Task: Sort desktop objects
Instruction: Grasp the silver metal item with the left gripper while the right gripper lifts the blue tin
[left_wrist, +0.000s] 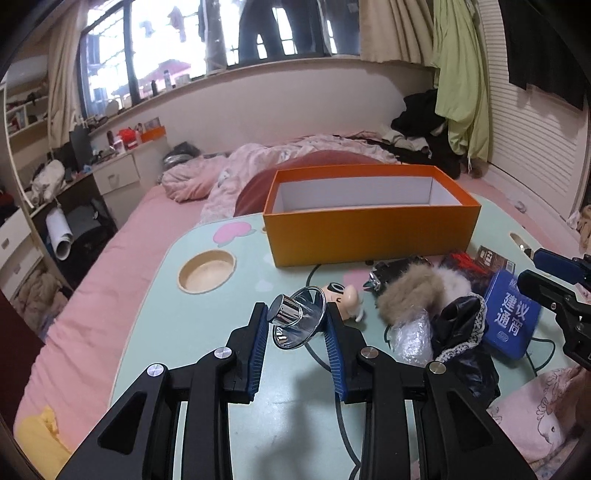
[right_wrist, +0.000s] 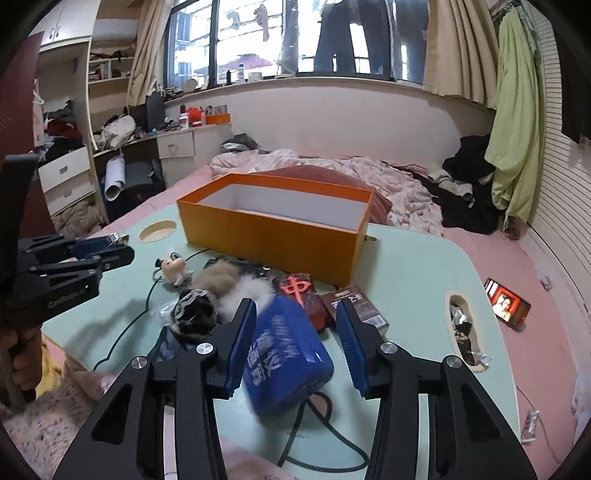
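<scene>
The bench (left_wrist: 155, 332) is a mint-green lap table with rounded corners, a sunken round cup holder (left_wrist: 207, 271) at centre left of the left wrist view, and pink heart shapes printed on top. It sits on a bed with a pink sheet (left_wrist: 92, 288) and a rumpled pink quilt (left_wrist: 236, 166). Behind runs a long window (right_wrist: 295, 37) with cream curtains; a cluttered desk and shelves fill the upper left of both views, and a green garment (right_wrist: 513, 122) hangs at upper right.

An orange box (left_wrist: 369, 236) with a white inside stands open at the far side of the bench. In front of it lies the heap: a small cartoon figure head (left_wrist: 345, 297), a tan-and-white fur pompom (left_wrist: 410, 295), a black lace-trimmed pouch (left_wrist: 461, 325), a red mahjong-tile block (right_wrist: 299, 291), a dark card pack (right_wrist: 360, 306).

The left tool (left_wrist: 295, 325) is closed on a shiny chrome funnel-like piece (left_wrist: 295, 317) — disc rim between the blue pads, lifted above the bench at lower centre. The right tool (right_wrist: 299, 332) is spread wide, its pads on either side of a blue box with white Chinese lettering (right_wrist: 288, 362), blurred, low in its view — whether a pad touches it is unclear.
</scene>
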